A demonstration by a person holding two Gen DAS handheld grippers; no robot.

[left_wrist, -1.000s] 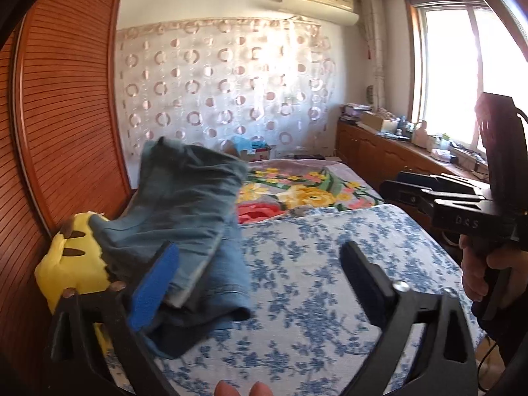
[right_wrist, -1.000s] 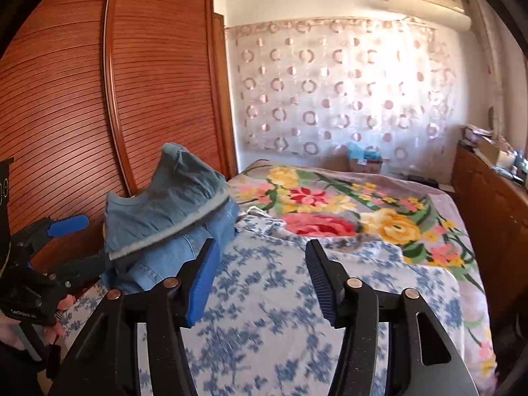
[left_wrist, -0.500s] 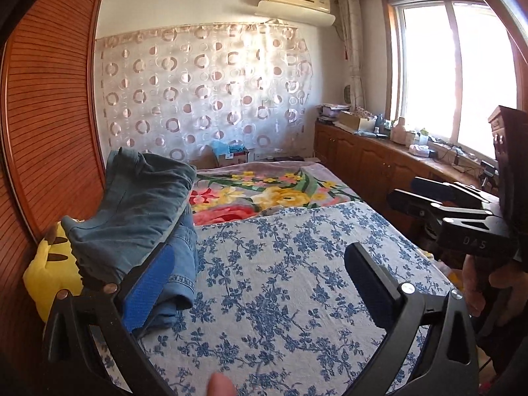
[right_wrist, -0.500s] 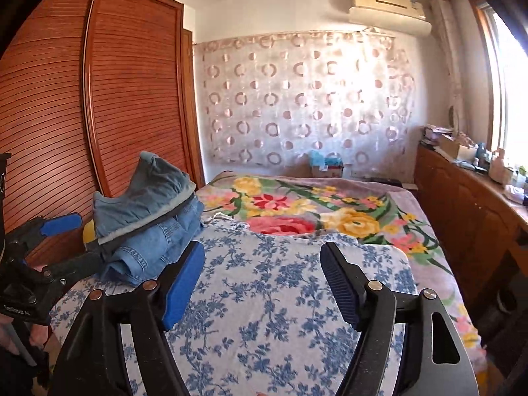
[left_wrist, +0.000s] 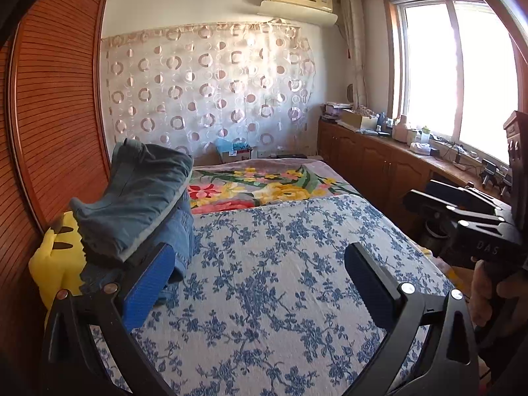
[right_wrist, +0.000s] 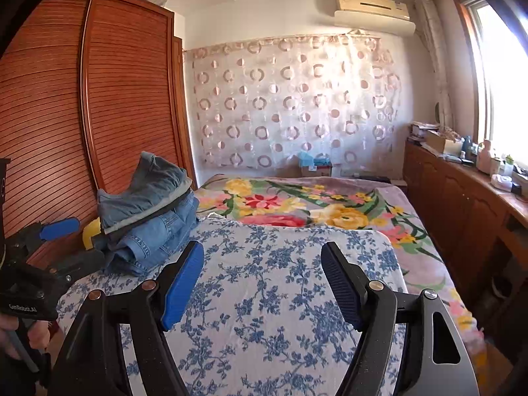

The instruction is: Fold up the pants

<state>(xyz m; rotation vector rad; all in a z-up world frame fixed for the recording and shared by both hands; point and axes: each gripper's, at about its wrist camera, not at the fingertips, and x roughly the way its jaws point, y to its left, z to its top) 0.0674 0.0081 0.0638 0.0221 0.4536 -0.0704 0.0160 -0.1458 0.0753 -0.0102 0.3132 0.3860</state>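
Note:
The folded pants [left_wrist: 138, 198] lie as a stack of blue denim pieces at the left edge of the bed, the top piece slanting up against the wardrobe. In the right wrist view the same pants stack [right_wrist: 148, 211] sits left of centre. My left gripper [left_wrist: 260, 280] is open and empty above the blue-flowered bedspread [left_wrist: 280, 264], just right of the stack and apart from it. My right gripper [right_wrist: 262, 280] is open too, with nothing between its pads, over the middle of the bedspread [right_wrist: 264, 297]. Each gripper shows in the other's view, the left gripper [right_wrist: 71, 244] beside the stack, the right gripper [left_wrist: 419, 189] far right.
A yellow plush toy [left_wrist: 56, 264] lies under and beside the stack, against the wooden wardrobe [left_wrist: 56, 115]. A floral blanket [right_wrist: 313, 204] covers the far half of the bed. Wooden cabinets [right_wrist: 462, 204] with clutter run along the window side. A person's hand [left_wrist: 485, 293] holds the right gripper.
Both grippers have drawn back from the pants stack, which now looks smaller and farther off. The right gripper's jaws stand wider than a second ago. The stack has not moved.

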